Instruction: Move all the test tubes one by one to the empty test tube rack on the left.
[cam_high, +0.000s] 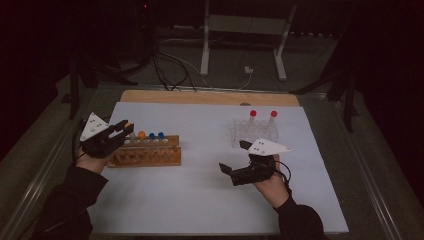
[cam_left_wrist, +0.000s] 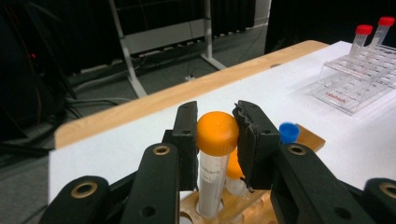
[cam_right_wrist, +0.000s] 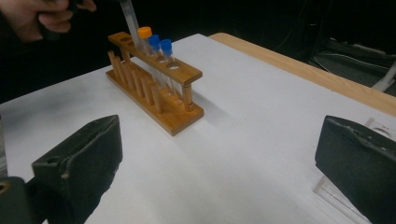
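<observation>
From the high view: left gripper (cam_high: 124, 129) over the near-left end of a wooden rack (cam_high: 146, 152), jaws closed round the orange cap of a tube (cam_high: 128, 126); just beyond the jaws along the rack, another orange-capped tube (cam_high: 142, 135) and two blue-capped tubes (cam_high: 156, 136); right gripper (cam_high: 235, 157) well apart on the white table cover (cam_high: 200, 200), jaws spread wide on nothing, with a clear rack (cam_high: 255, 132) bearing two red-capped tubes (cam_high: 263, 116) just behind it. From the left gripper view: both jaws pressed to the orange cap, the tube's lower end down in a hole of the wooden rack below the jaws, clear rack far off to the upper right. From the right gripper view: two jaws far apart, bare cover between them, wooden rack ahead and to the left, a tilted tube above its far end beneath a hand (cam_right_wrist: 42, 16).
</observation>
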